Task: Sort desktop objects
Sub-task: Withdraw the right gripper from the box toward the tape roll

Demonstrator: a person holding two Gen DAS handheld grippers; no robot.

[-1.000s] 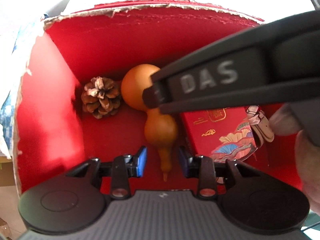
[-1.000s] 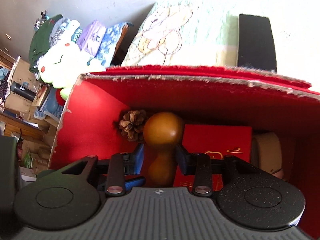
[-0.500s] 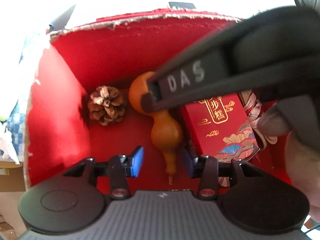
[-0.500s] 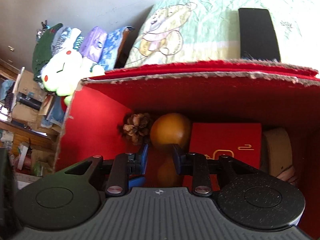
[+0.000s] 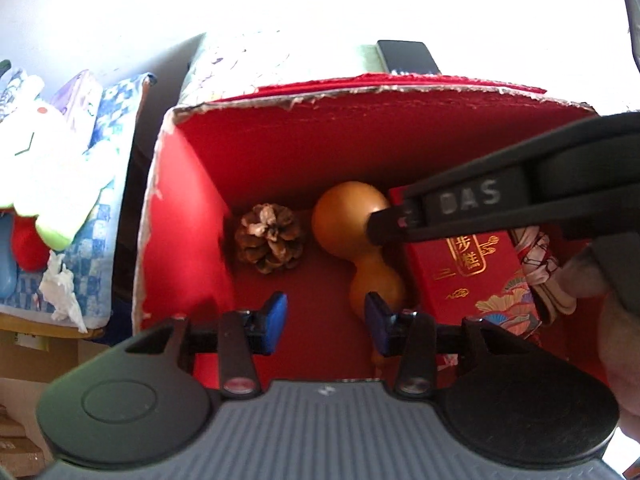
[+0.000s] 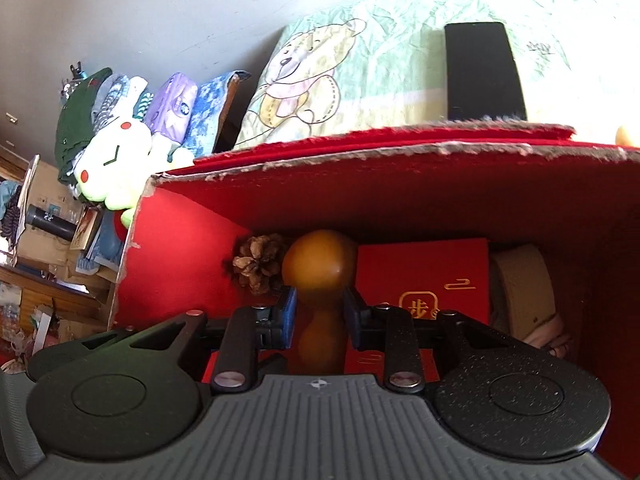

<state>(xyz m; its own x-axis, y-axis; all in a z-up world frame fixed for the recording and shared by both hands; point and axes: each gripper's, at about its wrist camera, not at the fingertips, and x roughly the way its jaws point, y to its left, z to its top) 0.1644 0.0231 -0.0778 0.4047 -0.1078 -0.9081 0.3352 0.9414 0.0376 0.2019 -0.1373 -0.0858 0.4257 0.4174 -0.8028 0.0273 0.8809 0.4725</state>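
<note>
A tan gourd [image 5: 348,220] lies on the floor of the red box [image 5: 360,140], between a pinecone [image 5: 268,238] and a red gift packet [image 5: 472,280]. My left gripper [image 5: 325,322] hangs open above the box's near side; the gourd's small bulb sits just beyond its right pad, apart from it. My right gripper [image 6: 320,316] reaches in from the right and is shut on the gourd [image 6: 320,260] at its narrow neck, one pad on each side. Its finger [image 5: 460,204] crosses the left wrist view and hides the top of the packet.
A patterned roll [image 5: 536,256] lies at the box's right end beside the packet [image 6: 424,272]. Behind the box are a bear-print cloth [image 6: 304,80] and a black slab [image 6: 484,72]. Plush toys [image 6: 116,164] and cartons crowd the left. A hand [image 5: 616,340] is at the right edge.
My left gripper has pulled back and up from the gourd's stem, so more of the box and room shows. The right gripper's pads have narrowed onto the gourd's neck.
</note>
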